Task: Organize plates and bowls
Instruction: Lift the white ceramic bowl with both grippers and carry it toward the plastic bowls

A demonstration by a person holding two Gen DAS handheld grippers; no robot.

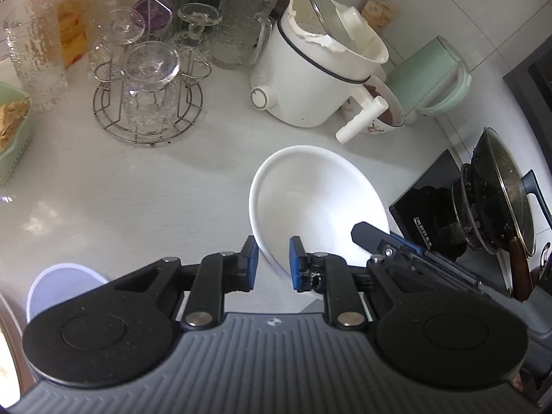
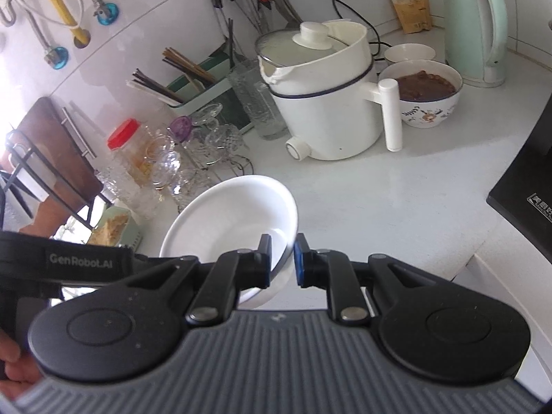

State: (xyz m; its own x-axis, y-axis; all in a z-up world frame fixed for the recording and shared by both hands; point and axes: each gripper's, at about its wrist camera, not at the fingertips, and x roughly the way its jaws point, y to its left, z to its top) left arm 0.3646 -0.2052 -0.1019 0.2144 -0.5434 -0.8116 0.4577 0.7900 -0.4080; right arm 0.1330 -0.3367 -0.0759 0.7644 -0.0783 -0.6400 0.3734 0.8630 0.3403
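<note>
White bowl [image 1: 317, 203] held up off counter [image 1: 155, 189], tilted, both tongs clamped on its rim. Left gripper [image 1: 274, 265] pinches near edge, lower middle of frame. Right gripper [image 2: 283, 258] bites rim on bowl's right side, lower centre of its view. White cooker [image 2: 324, 103] further back, glasses on wire rack [image 1: 148, 103] upper left, green kettle [image 2: 477, 24] upper right.
</note>
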